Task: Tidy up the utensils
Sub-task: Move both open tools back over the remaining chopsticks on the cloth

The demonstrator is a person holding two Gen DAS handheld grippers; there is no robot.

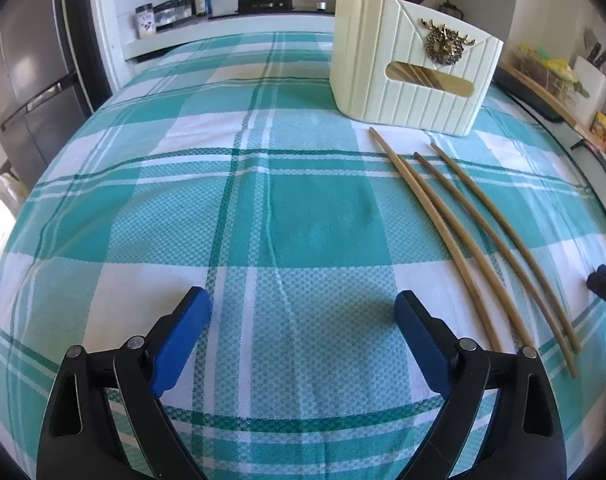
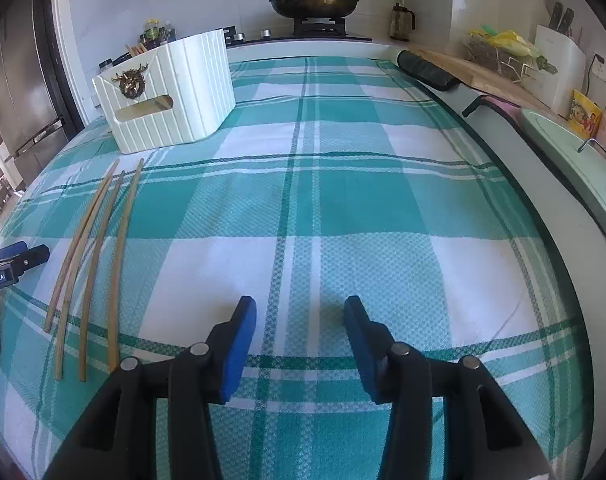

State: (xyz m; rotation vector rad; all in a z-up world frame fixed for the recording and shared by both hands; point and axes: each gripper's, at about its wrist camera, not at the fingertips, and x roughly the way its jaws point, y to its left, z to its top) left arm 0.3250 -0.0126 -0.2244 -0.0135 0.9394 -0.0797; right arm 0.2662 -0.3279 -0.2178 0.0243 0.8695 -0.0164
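Observation:
Several loose wooden chopsticks [image 1: 483,236] lie side by side on the teal plaid cloth, right of my left gripper [image 1: 303,308]; in the right wrist view the chopsticks [image 2: 89,264] lie to the left of my right gripper [image 2: 301,316]. A cream ribbed holder box [image 1: 411,76] with a brass ornament stands beyond them and holds more chopsticks; it also shows in the right wrist view [image 2: 171,96]. Both grippers are open and empty, low over the cloth. The left gripper's tip [image 2: 19,260] shows at the left edge.
The plaid cloth [image 2: 343,200] covers the counter. A stove with a lidded pan [image 2: 315,2] stands at the back. Spice jars [image 1: 175,8], a kettle [image 2: 401,22], a cutting board, a knife block [image 2: 559,60] and a sink edge [image 2: 563,152] line the back and right.

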